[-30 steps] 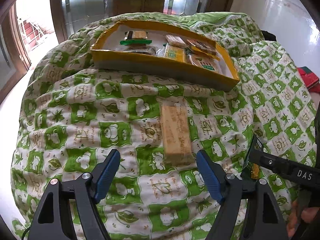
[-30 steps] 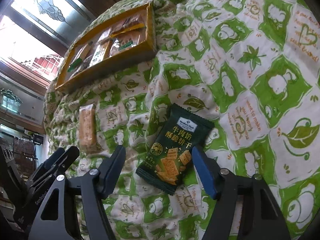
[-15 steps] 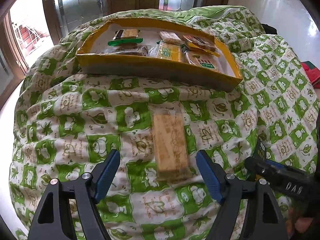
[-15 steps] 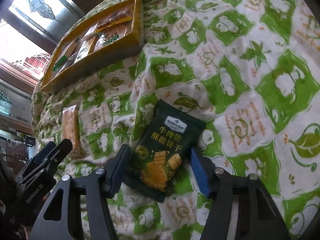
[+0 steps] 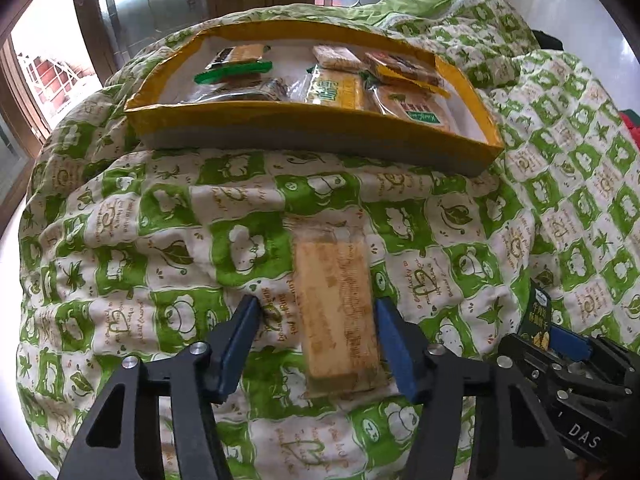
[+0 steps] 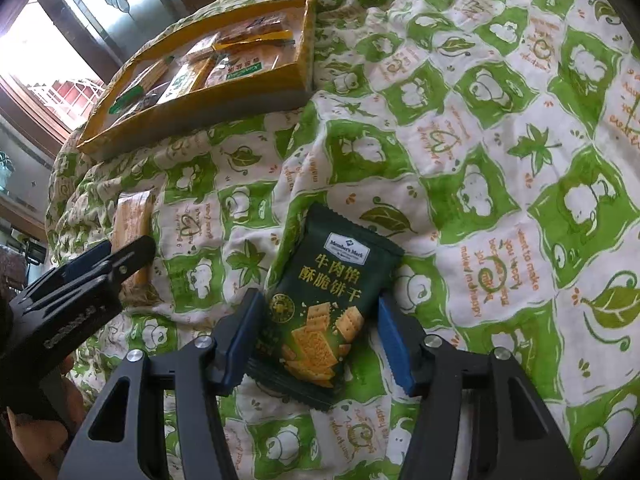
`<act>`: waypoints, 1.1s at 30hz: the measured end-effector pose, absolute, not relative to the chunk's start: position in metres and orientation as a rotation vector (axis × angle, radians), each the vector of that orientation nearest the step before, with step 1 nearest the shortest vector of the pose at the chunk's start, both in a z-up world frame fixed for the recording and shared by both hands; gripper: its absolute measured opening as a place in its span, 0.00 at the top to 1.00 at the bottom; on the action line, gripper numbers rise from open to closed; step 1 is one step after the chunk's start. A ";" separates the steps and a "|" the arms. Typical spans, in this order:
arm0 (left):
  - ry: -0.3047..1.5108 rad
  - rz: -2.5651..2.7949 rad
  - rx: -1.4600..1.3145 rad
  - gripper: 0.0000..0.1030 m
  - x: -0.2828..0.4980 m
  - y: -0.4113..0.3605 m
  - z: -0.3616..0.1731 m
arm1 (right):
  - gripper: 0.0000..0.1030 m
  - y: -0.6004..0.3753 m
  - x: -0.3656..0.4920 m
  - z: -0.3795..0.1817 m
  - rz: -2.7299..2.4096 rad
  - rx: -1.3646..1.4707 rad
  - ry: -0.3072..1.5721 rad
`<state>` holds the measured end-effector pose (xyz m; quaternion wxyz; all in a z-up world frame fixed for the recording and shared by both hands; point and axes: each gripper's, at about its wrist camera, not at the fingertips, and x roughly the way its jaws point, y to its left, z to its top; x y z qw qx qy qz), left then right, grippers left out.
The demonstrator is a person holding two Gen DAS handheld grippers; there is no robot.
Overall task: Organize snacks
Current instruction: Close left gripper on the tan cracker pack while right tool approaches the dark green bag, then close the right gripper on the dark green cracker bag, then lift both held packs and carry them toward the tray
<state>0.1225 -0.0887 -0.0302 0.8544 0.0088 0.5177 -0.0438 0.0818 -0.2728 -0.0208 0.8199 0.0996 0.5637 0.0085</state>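
Observation:
A tan wafer pack lies lengthwise on the green-and-white quilt, between the blue pads of my left gripper. Its jaws are closing; the right pad meets the pack's edge while the left pad stands clear of it. A dark green cracker pack lies flat between the pads of my right gripper. Those jaws are closing too, both pads right at the pack's edges without squeezing it. In the right wrist view the left gripper shows at the left, over the wafer pack.
A yellow-rimmed shallow box holding several wrapped snacks sits farther back on the quilt. The right gripper and green pack appear at the lower right of the left wrist view. Glass doors stand behind the bed.
Both grippers have narrowed around their packs. The left one has come down and forward over the wafer pack. The right one has closed in and tilted slightly over the green pack.

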 end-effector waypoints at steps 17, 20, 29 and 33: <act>1.100 -0.178 -0.099 0.67 0.099 -0.069 -0.028 | 0.52 -0.261 0.076 -0.014 0.146 0.238 1.158; 1.107 -0.178 -0.111 0.67 0.095 -0.067 -0.029 | 0.53 -0.255 0.076 -0.013 0.158 0.217 1.157; 1.131 -0.157 -0.109 0.67 0.098 -0.068 -0.033 | 0.53 -0.252 0.078 -0.017 0.153 0.205 1.162; 1.119 -0.156 -0.106 0.66 0.098 -0.068 -0.033 | 0.53 -0.250 0.078 -0.017 0.158 0.207 1.157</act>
